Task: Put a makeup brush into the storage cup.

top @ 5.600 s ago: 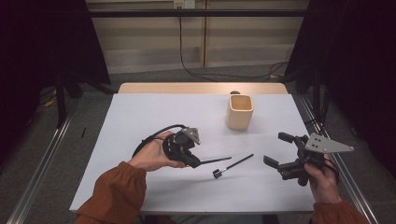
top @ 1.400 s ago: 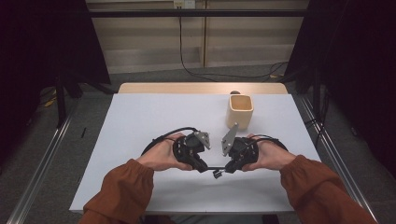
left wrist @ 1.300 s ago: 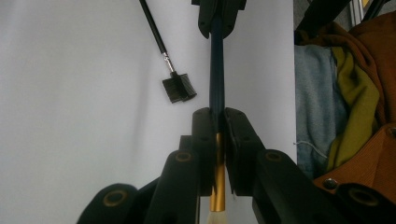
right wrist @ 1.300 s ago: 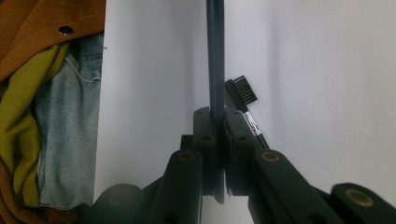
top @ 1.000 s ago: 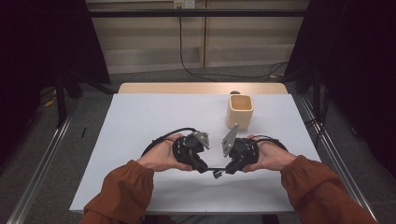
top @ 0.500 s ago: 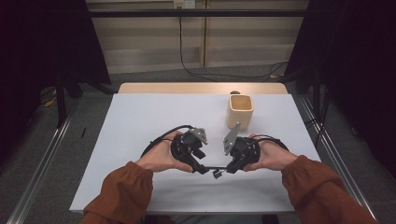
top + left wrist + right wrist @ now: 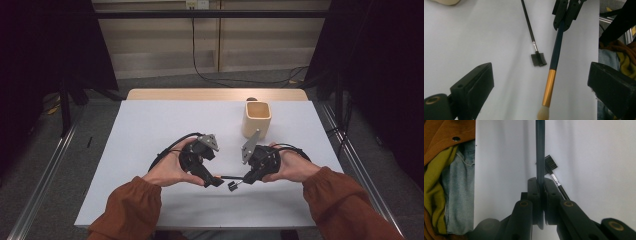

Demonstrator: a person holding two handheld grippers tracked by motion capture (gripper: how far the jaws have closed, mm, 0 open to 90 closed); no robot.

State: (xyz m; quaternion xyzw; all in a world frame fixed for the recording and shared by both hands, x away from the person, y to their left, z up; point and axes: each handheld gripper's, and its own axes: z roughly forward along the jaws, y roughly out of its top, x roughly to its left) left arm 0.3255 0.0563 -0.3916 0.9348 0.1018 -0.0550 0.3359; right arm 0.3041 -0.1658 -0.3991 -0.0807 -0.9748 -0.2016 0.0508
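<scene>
The long dark-blue makeup brush with gold ferrule [image 7: 554,65] is now clamped in the shut right tongs [image 7: 540,192]; the left tongs [image 7: 539,100], released, gape beneath its bristle end, completing a handover.

One table [image 7: 150,125] with a white top, and on it one cream cup [image 7: 257,118]; two brushes in all, one a thick makeup brush [image 7: 554,62] with a dark blue handle, a gold band and pale bristles, the other a thin black comb-headed brush [image 7: 534,42]; two hand-held grippers, a left gripper [image 7: 212,181] and a right gripper [image 7: 248,179], each with two black jaws and one trailing cable; two forearms in rust-orange sleeves
</scene>
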